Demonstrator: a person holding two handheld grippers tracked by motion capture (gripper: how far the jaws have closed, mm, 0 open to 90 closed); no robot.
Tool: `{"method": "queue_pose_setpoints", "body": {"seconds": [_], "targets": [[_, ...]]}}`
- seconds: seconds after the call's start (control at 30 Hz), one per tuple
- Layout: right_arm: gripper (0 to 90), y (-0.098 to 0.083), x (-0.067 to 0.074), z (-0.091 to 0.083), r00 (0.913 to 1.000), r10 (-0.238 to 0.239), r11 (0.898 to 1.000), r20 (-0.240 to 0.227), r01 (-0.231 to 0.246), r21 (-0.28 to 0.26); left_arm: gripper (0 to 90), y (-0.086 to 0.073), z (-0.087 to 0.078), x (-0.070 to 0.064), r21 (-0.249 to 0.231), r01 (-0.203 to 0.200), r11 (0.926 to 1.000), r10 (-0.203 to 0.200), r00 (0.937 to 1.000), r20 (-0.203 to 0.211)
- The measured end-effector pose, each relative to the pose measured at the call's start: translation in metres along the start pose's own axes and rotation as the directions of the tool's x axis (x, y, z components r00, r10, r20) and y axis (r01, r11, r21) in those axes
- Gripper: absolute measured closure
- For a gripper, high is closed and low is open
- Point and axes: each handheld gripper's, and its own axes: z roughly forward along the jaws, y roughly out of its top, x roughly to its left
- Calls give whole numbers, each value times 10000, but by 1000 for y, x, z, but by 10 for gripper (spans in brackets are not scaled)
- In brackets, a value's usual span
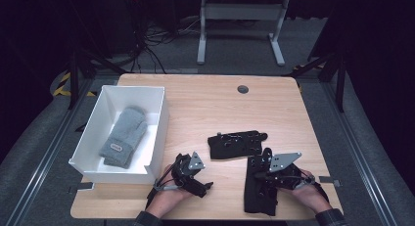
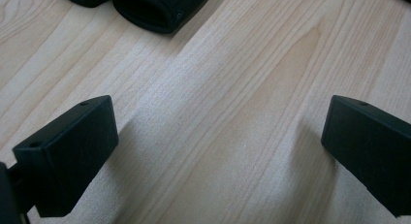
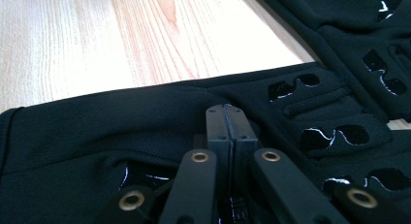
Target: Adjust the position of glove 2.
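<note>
Now two black gloves lie on the table, and the right gripper (image 1: 262,173) rests on the near one.

Down at the front edge, the near glove (image 1: 258,189) lies flat on the wooden table (image 1: 205,108), pointing away from the person. Seen in the right gripper view, the right gripper (image 3: 226,118) has its jaws pressed together, and their tips sit on the cloth of this glove (image 3: 121,122); I cannot tell if any cloth is pinched between them. The far glove (image 1: 237,144) lies sideways just behind, almost touching the near one. The left gripper (image 1: 208,186) is near the white box (image 1: 159,123), and in its own view its jaws (image 2: 220,151) stand wide apart over bare wood. A grey mitten (image 1: 123,136) lies inside the box.
</note>
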Motion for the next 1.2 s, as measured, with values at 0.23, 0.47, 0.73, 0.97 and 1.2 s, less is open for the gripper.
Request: {"method": "queue_pose_setpoints", "body": {"seconds": [0.23,0.47,0.73,0.97,1.2], "targets": [[737,-7,-7,-14,9975,541,9970,465,-514,-586,65,10,-1,4,260,402,9989,-406,9991,144],[530,-15,-15,-23,9842,1173,9895,1326,-1045,-1001,362,30,-3,15,-133,360,9993,-356,9989,294],[469,-17,-16,-25,9794,1362,9874,1493,-1218,-1015,855,56,2,33,-130,320,9994,-312,9980,542],[461,-19,-17,-26,9781,1419,9870,1521,-1281,-967,900,82,15,54,-177,446,9988,-441,9986,291],[455,-20,-17,-26,9785,1402,9878,1516,-1277,-889,900,98,36,66,-9,662,9978,-662,9976,187]]}}
